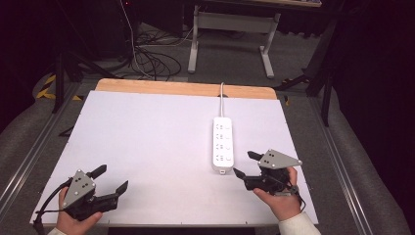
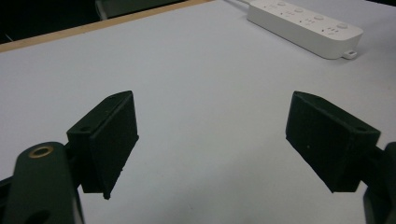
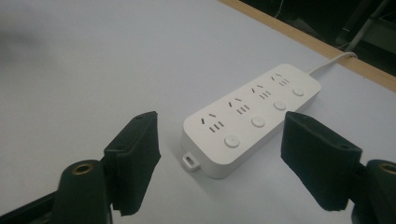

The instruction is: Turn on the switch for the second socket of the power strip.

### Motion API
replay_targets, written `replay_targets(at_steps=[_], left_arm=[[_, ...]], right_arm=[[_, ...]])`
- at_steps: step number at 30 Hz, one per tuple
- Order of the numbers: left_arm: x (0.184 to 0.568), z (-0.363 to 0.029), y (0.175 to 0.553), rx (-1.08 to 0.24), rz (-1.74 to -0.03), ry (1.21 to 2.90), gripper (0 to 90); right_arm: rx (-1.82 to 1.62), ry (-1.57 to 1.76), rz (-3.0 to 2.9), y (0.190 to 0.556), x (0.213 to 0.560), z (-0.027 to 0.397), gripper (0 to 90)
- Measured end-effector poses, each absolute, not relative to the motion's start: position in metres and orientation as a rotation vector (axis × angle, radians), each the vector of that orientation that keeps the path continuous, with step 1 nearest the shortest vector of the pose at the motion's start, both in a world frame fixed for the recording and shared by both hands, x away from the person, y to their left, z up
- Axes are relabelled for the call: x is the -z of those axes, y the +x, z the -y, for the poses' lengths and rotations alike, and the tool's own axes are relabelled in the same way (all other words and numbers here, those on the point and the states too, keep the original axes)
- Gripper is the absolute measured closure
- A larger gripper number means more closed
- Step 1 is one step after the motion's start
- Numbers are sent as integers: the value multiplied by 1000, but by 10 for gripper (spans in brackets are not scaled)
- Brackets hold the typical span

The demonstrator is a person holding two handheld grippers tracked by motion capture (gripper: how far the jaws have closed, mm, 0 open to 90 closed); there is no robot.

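While both hands sit low at the near edge of the flat white-topped table (image 1: 147, 142), the left tongs (image 1: 113, 178), black two-jawed with a grey three-cornered plate on top, are held wide apart with nothing between them, hovering over bare white surface. In the left gripper view the two black jaws stand well spread, with only table top in the gap. Over on the other side, the right tongs (image 1: 247, 164), same black build and grey plate, are also spread open and holding nothing, the person's right hand (image 1: 279, 198) wrapped around the body, a pale sleeve just behind it.

Just ahead of the right tongs lies a long white plastic power strip (image 1: 222, 144), flat on the table, its near end close to the jaw tips but not touching them. In the right gripper view that power strip (image 3: 254, 116) runs away between the open jaws, showing four socket groups, each with a round button beside it, and a small tab at the near end. Well apart from the left tongs, it shows off to their far right (image 2: 303, 25).

Beyond the strip, its white cable (image 1: 221, 98) runs to the far wooden edge of the table (image 1: 186, 88).
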State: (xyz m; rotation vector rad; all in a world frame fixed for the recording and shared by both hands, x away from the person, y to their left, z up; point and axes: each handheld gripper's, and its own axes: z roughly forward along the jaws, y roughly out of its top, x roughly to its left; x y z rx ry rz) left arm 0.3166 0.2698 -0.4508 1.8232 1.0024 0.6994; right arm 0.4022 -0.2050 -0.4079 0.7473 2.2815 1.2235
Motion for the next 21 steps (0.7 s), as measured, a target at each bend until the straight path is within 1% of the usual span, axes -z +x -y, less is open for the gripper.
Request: replay_targets(at_steps=[9, 13, 14, 15, 16, 17, 19, 20, 21], left_arm=[[451, -270, 316, -696, -1001, 1822, 174], [451, -270, 316, -694, -1003, 1823, 175], [451, -270, 316, -698, -1002, 1825, 175], [451, -270, 316, -699, -1002, 1825, 175], [451, -270, 316, -696, -1007, 1821, 175], [451, -270, 315, -702, -1011, 1819, 175], [451, -271, 314, -703, -1011, 1822, 175], [451, -271, 312, -706, -1014, 1824, 175], [451, -272, 311, -710, -1018, 1818, 175]], right_arm=[[-1224, 746, -2273, 417, 393, 200, 291], [-1215, 728, -2277, 420, 393, 198, 314], [-1220, 714, -2293, 420, 393, 198, 455], [-1218, 699, -2308, 421, 393, 198, 479], [-1218, 699, -2308, 421, 393, 198, 479], [-1202, 692, -2312, 422, 393, 197, 537], [-1195, 690, -2320, 425, 392, 196, 566], [-1197, 700, -2325, 427, 391, 195, 618], [-1197, 700, -2325, 427, 391, 195, 618]])
